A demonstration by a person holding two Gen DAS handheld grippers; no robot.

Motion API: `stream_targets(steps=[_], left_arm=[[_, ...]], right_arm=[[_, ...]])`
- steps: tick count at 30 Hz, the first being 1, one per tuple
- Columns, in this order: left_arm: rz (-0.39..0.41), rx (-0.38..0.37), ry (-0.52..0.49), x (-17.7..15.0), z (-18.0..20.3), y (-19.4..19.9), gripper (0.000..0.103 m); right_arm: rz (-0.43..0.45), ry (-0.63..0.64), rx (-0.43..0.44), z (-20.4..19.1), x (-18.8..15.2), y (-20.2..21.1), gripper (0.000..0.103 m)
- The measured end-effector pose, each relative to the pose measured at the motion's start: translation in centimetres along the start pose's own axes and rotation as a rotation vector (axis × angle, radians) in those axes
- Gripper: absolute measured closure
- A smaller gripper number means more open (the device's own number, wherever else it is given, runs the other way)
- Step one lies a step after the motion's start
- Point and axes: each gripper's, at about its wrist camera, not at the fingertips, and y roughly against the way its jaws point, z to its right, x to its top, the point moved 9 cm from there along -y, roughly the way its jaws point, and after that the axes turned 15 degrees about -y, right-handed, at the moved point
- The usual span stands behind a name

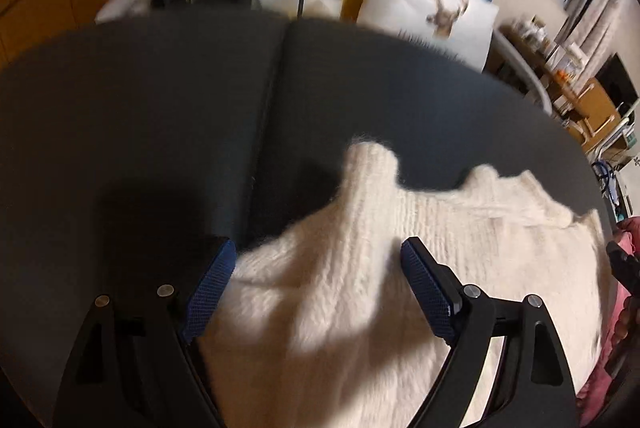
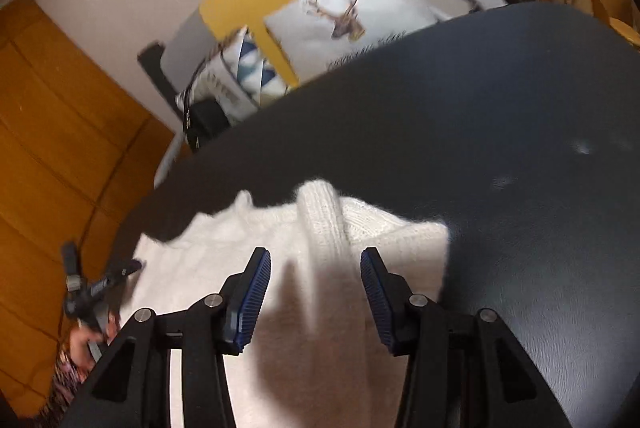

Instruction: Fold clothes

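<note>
- The dark sofa seat point(image 1: 160, 99) serves as the folding surface; cushions stand along its back edge.
- The white knit sweater point(image 1: 460, 248) lies flat at the seat's near edge, one sleeve point(image 2: 324, 228) already laid across the body.
- The left gripper point(image 1: 316, 268) and right gripper point(image 2: 314, 284) hover over it, jaws spread wide and empty, probably ready for another fold.

Fuzzy cream knit sweater point(image 1: 420, 248) lies spread flat, sleeves folded inward.

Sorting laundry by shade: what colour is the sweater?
The sweater is cream-white, a fuzzy ribbed knit; clearest in the left wrist view.
</note>
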Motion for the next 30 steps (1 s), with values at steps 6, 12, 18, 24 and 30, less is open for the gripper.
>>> stream_targets(steps=[6,12,18,24,30], left_arm=[[0.051,0.027,-0.069,0.5,1.2,0.4,0.032],[0.137,0.009,-0.075,1.1,1.8,4.0,0.078],[0.317,0.022,-0.029,2.8,0.4,10.4,0.085],[0.261,0.009,0.035,1.8,-1.4,8.8,0.085],[0.080,-0.054,0.093,-0.8,-0.9,4.0,0.060]], right_arm=[[-0.037,0.119,-0.063,-0.6,-2.1,-2.4,0.096],[0.089,0.211,-0.103,-3.1,-1.9,0.1,0.097],[0.197,0.230,-0.062,-6.2,-0.2,3.0,0.097],[0.198,0.150,-0.038,-6.5,1.9,0.6,0.097],[0.129,0.078,-0.083,-3.5,1.0,-2.3,0.097]])
